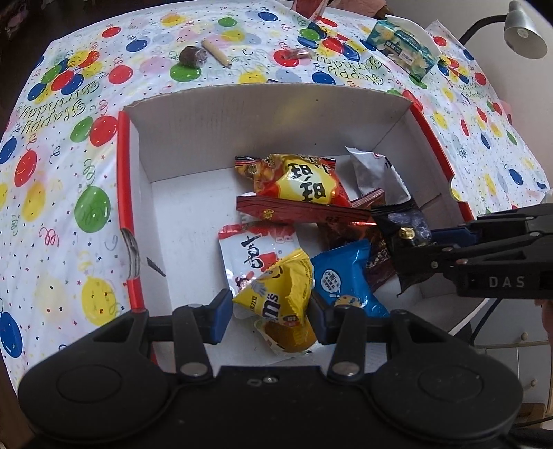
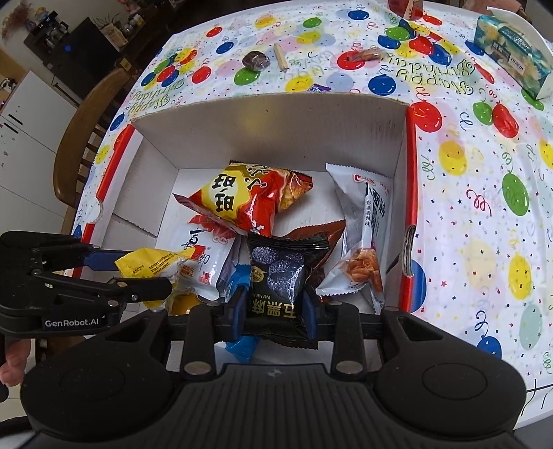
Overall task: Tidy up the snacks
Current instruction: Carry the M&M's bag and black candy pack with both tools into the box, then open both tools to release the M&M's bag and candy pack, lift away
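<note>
A white cardboard box (image 1: 262, 114) with red outer sides sits on the balloon tablecloth and holds several snack packets. My left gripper (image 1: 271, 311) hangs over the box's near edge, shut on a yellow M&M's packet (image 1: 276, 290); the right wrist view shows that gripper (image 2: 145, 273) at the left, with the yellow packet (image 2: 148, 264) in it. My right gripper (image 2: 273, 311) is shut on a black packet (image 2: 276, 276) low over the pile. It enters the left wrist view from the right as a black gripper (image 1: 404, 248). A red-and-yellow packet (image 2: 242, 200), a white-and-red packet (image 2: 204, 255), a blue packet (image 1: 342, 276) and a silver packet (image 2: 363, 224) lie inside.
Beyond the box lie a brown round sweet (image 2: 255, 59), a biscuit stick (image 2: 280, 57) and a small red wrapped snack (image 2: 363, 55). A tissue pack (image 2: 511, 51) sits at the far right, a desk lamp (image 1: 522, 31) beyond it. A wooden chair (image 2: 79, 138) stands at the table's left.
</note>
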Available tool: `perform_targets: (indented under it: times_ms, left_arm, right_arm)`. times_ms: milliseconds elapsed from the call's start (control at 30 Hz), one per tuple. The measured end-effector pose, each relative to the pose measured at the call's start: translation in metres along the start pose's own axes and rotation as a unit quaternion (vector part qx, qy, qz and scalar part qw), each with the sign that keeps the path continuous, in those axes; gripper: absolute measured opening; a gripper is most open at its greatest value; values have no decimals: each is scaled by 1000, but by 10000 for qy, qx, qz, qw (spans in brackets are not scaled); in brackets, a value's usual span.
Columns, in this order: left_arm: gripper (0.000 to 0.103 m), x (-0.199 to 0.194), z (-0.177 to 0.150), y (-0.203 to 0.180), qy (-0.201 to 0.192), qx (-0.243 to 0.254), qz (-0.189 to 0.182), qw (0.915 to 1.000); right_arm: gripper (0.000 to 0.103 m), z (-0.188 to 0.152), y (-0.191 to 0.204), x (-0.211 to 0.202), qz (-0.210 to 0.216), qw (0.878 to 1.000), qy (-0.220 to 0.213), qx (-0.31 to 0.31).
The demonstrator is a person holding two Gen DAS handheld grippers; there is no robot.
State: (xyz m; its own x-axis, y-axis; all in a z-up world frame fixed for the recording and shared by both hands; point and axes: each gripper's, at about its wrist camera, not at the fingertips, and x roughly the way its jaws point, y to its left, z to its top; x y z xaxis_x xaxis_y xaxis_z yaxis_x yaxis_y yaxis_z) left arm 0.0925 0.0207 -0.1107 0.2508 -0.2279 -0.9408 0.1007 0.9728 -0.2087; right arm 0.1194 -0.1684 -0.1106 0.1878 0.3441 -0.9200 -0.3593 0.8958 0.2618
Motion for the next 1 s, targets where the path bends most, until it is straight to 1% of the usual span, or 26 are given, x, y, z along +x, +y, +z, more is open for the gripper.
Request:
perform_targets:
  times_ms: [133, 400, 467, 567, 633, 700, 767, 900, 933, 967, 1000]
  left_arm:
    - [45, 4, -1, -2, 64, -25, -54, 10000]
    - [45, 12, -4, -5, 144, -28, -18, 9999]
    - [46, 13, -4, -4, 152, -40, -19, 9999]
    - [48, 14, -4, -4, 148, -56, -14, 9999]
    - [49, 13, -3, -5, 152, -62, -19, 9999]
    - [52, 12, -4, -5, 133, -58, -43, 9999]
    - [57, 10, -4, -6, 102, -69, -92, 9999]
    - [60, 5, -5, -9, 44, -34, -73, 10000]
    - [65, 3, -5, -9, 22, -27, -54, 10000]
    - [75, 0, -5, -10, -13, -35, -32, 10000]
    - [81, -3, -5, -10, -71, -41, -17, 10000]
  right_arm:
    - [33, -2, -1, 3, -17, 10000, 25, 26]
    - [33, -5, -3, 7, 12, 10000, 42, 57]
    - [42, -6, -3, 5, 57, 10000, 1, 51]
    - [45, -6, -2, 3, 90, 9999, -55, 50]
    - [45, -5, -2, 1, 95, 9999, -65, 58]
    - [45, -5, -2, -1, 122, 9999, -75, 56]
    - [45, -5, -2, -4, 133, 9999, -97, 46]
    - [47, -6, 1, -12, 156, 9997, -167, -12]
    - [53, -6, 2, -14, 161, 9997, -196, -25]
    - [57, -6, 3, -17, 161, 9996, -239, -39]
    - [57, -6, 4, -19, 159, 9995, -277, -54]
